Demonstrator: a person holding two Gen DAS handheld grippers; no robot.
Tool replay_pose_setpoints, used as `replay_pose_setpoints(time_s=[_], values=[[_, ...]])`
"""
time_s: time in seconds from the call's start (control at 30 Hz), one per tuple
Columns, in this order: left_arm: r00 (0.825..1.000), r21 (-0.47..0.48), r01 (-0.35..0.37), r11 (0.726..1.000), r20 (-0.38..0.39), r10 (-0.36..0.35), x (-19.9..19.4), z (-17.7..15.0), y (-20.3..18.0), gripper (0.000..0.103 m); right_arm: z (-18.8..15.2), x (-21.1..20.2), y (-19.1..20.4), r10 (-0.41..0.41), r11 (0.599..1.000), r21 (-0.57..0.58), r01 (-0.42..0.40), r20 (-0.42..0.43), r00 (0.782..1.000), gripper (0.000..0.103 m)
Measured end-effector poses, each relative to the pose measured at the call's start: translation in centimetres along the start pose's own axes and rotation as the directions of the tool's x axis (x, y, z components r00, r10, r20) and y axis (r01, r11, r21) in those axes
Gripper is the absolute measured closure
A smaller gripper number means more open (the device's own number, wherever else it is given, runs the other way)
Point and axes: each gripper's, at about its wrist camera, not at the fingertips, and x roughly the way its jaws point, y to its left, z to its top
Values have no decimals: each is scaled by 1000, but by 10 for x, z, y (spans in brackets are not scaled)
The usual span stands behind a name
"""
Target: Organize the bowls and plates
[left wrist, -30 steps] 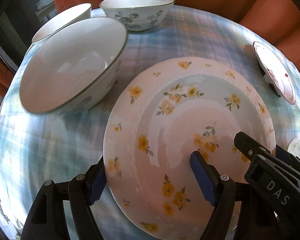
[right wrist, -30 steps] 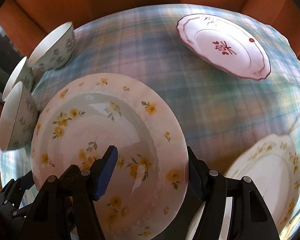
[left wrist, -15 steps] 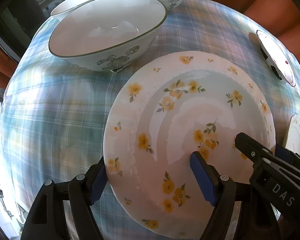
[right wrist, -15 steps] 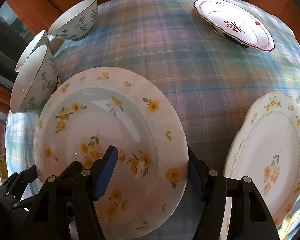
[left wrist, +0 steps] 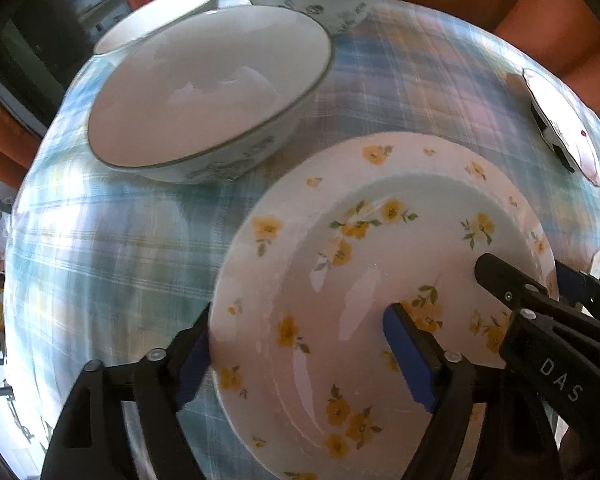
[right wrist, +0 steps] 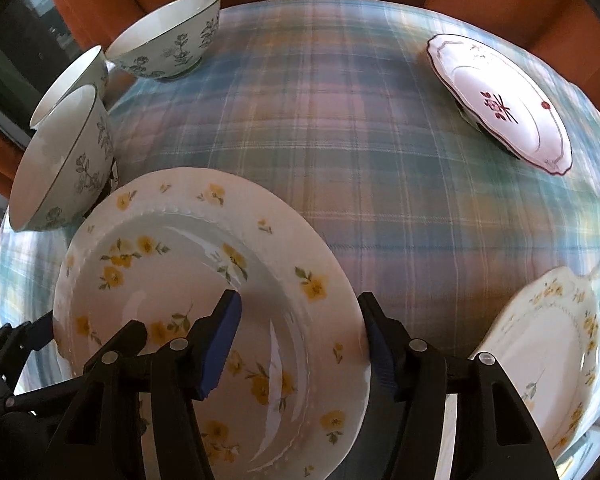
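You have both grippers on the yellow-flower plate (left wrist: 380, 280), one at each side of it, above the plaid tabletop (right wrist: 340, 140). Your left gripper (left wrist: 296, 356) straddles the plate's left rim: one pad under the edge, the other over the well. Its jaws are opening and stand wide, and whether the pads still press the plate you cannot tell. Your right gripper (right wrist: 300, 344) straddles the opposite rim with one pad inside the well and one at the outer edge; its jaws are closing on the rim, contact looks made on the outer pad. Big floral bowl (left wrist: 208, 92) sits just beyond the plate on the left, two smaller bowls (right wrist: 168, 40) behind it. A red-motif plate (right wrist: 500, 104) sits far right, well apart. A second yellow-flower plate (right wrist: 548, 356) lies near right, close to your right gripper.
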Motion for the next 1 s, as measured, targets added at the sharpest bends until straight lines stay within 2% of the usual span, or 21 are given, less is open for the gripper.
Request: replay_pose_setpoints(time_s=[0.2,0.37,0.53,0.8,1.0], values=[[1000,13,-3,1000,6,3,4,3,-6,16,1,3,2,5,1000,-7,-5,-26,1000,39],[1000,14,4,1000,11,-4,-3,-16,-1,21,-1,6,2,8,1000,18,-8,-51,999,36],[1000,5,12,1000,3,-12,-17,-26,12,21,-14,-4,6,-4,999,43,7,-64,998,36],[999,25,44,999,22,-45,-38,-32,21,21,-26,-32,14,-36,998,56,37,-19,999,36],[996,78,56,995,60,-60,-58,-41,23,21,-45,-57,11,-58,991,119,56,12,998,36]])
